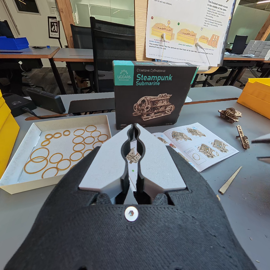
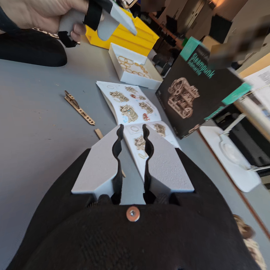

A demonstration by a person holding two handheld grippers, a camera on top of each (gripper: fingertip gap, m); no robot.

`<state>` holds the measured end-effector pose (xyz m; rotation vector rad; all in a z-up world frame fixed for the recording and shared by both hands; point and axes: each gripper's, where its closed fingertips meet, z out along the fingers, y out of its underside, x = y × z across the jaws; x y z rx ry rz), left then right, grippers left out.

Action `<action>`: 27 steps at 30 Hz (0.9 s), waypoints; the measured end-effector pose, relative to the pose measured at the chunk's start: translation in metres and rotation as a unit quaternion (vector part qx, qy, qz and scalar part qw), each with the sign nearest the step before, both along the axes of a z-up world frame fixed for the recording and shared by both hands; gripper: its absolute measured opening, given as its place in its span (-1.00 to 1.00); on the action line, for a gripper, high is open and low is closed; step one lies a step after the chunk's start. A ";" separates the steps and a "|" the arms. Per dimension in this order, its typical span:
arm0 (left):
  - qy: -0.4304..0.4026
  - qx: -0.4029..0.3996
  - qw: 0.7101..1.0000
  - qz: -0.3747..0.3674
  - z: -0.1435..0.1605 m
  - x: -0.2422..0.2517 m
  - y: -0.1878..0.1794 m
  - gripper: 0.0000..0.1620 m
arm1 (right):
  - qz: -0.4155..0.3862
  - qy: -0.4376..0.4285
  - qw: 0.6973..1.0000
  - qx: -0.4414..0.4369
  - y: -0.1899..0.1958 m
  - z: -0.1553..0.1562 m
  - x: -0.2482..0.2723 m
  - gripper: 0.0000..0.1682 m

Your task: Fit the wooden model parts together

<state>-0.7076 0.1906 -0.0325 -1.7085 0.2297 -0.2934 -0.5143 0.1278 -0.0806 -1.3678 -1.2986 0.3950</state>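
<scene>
The left tongs (image 1: 134, 125) hang pressed together and empty over the open booklet (image 1: 204, 143); the right tongs (image 2: 132, 127) are parted, empty. On the grey bench (image 1: 219, 219), the wooden strip (image 1: 242, 137) lies near the half-built model (image 1: 230, 114); neither is touched.

Open office behind my grey surface (image 1: 204, 219).
I see black mesh chairs (image 1: 112, 48), a row of desks (image 1: 43, 54), wooden posts (image 1: 65, 21), glass partitions (image 1: 102, 11) beyond the far edge.

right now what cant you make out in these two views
- Left wrist view: part of the booklet hidden behind the left claw.
- Left wrist view: right claw cut off by the edge.
- Right wrist view: wooden assembly blurred, cut off at the corner.
- Right wrist view: stick partly hidden.
</scene>
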 end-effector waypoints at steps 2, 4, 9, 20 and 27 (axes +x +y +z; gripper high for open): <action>-0.003 0.000 1.000 -0.010 0.000 0.005 -0.001 -1.00 | -0.047 -0.048 0.992 0.108 0.020 0.039 0.033 -0.62; -0.002 0.003 1.000 -0.022 0.002 0.011 -0.002 -1.00 | -0.102 -0.151 0.975 0.129 0.037 0.059 0.089 -0.54; 0.014 0.005 0.998 -0.056 0.001 0.029 -0.006 -1.00 | -0.100 -0.295 0.950 -0.020 0.012 0.048 0.205 -0.25; 0.081 0.031 0.995 -0.058 0.003 0.037 -0.010 -1.00 | -0.055 -0.524 0.848 -0.053 0.020 -0.005 0.273 -0.06; 0.138 0.071 0.984 0.081 0.021 -0.028 -0.004 -1.00 | -0.040 -0.566 0.821 -0.069 0.019 -0.025 0.281 -0.08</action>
